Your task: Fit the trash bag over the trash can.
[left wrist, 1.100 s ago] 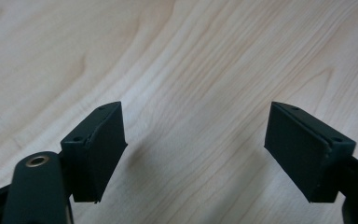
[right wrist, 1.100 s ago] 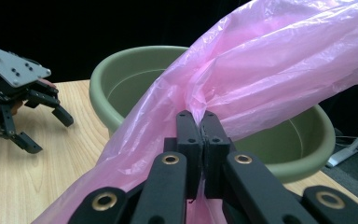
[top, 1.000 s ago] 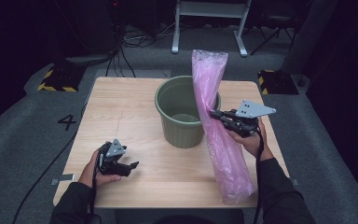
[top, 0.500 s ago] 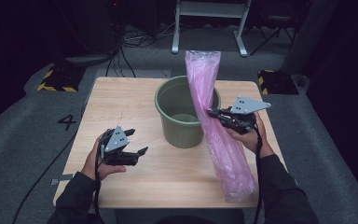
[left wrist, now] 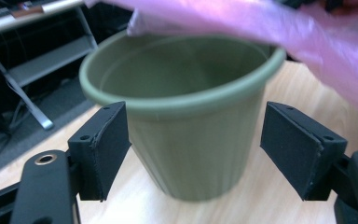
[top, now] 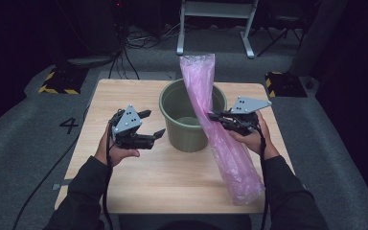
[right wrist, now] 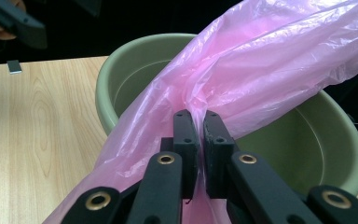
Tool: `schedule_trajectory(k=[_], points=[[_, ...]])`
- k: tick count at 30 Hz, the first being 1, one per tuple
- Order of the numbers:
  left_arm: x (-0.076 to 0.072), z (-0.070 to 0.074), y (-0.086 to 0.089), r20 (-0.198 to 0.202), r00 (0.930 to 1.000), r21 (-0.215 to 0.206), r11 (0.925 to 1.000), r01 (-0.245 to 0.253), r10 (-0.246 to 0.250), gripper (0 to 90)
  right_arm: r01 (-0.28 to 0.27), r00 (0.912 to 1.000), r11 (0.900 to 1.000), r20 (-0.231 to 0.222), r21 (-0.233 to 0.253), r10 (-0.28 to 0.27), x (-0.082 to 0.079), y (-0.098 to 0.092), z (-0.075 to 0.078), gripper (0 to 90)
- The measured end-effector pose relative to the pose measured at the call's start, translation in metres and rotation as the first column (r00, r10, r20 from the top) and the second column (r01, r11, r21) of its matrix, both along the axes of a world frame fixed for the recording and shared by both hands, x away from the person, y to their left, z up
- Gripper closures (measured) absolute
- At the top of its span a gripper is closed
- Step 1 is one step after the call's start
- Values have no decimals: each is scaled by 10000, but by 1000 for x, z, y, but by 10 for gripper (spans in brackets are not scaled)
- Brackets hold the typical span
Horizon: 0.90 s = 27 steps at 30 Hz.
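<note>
The work in hand looks like lining the green plastic bucket (top: 192, 116) with the pink plastic bag (top: 218, 129). The bucket stands upright near the middle of the table (top: 124, 182), its mouth open and, as far as the pictures show, nothing inside it.

The right hand-held gripper (top: 214, 116) sits just to the right of the bucket, with its jaws pressed together on a gathered fold of the bag partway along its length. From that pinch the upper part of the bag rises above the bucket's rim and leans across the right side of the mouth, while the lower part trails away from the bucket to rest on the table's near right corner. Holding it mid-length likely keeps the limp film lifted clear of the rim so its end can be fed into the opening.

The left hand-held gripper (top: 154, 125) hovers just left of the bucket with its jaws spread wide and nothing between them. In the left gripper view the bucket wall (left wrist: 191, 140) sits framed between the two pads without touching either, which suggests it is lined up to steady the bucket or take the bag's free edge.
</note>
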<state>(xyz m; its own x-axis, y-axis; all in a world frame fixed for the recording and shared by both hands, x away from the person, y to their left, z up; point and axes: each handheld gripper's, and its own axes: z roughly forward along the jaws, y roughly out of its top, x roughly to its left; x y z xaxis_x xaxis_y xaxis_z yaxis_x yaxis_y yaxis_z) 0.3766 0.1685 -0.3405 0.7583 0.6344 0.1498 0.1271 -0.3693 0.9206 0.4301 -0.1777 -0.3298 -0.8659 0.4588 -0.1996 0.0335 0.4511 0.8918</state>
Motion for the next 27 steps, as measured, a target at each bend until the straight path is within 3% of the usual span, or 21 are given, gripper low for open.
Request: schedule_trajectory(k=[7, 17, 21, 23, 25, 27], points=[[18, 26, -16, 163, 9998, -297, 9995, -78, 83, 247, -7, 10000, 9999, -81, -102, 7, 1, 5, 1, 859], [45, 48, -56, 326, 9993, 84, 9998, 178, -181, 247, -76, 9998, 9993, -159, -362, 71, 3, 10, 0, 848], [60, 51, -78, 261, 9996, 691, 9975, 112, -130, 248, -111, 9997, 9993, -214, -348, 103, 2, 9, 0, 844], [63, 51, -81, 224, 9997, 788, 9969, 63, -81, 255, -145, 9997, 9991, -210, -389, 136, 2, 10, 0, 843], [69, 48, -92, 141, 9999, 1269, 9919, -30, 12, 288, -200, 9996, 9990, -215, -398, 191, 1, 10, 0, 839], [72, 47, -95, 84, 10000, 1439, 9896, -5, -7, 294, -197, 9996, 9990, -196, -413, 189, 1, 10, 0, 838]])
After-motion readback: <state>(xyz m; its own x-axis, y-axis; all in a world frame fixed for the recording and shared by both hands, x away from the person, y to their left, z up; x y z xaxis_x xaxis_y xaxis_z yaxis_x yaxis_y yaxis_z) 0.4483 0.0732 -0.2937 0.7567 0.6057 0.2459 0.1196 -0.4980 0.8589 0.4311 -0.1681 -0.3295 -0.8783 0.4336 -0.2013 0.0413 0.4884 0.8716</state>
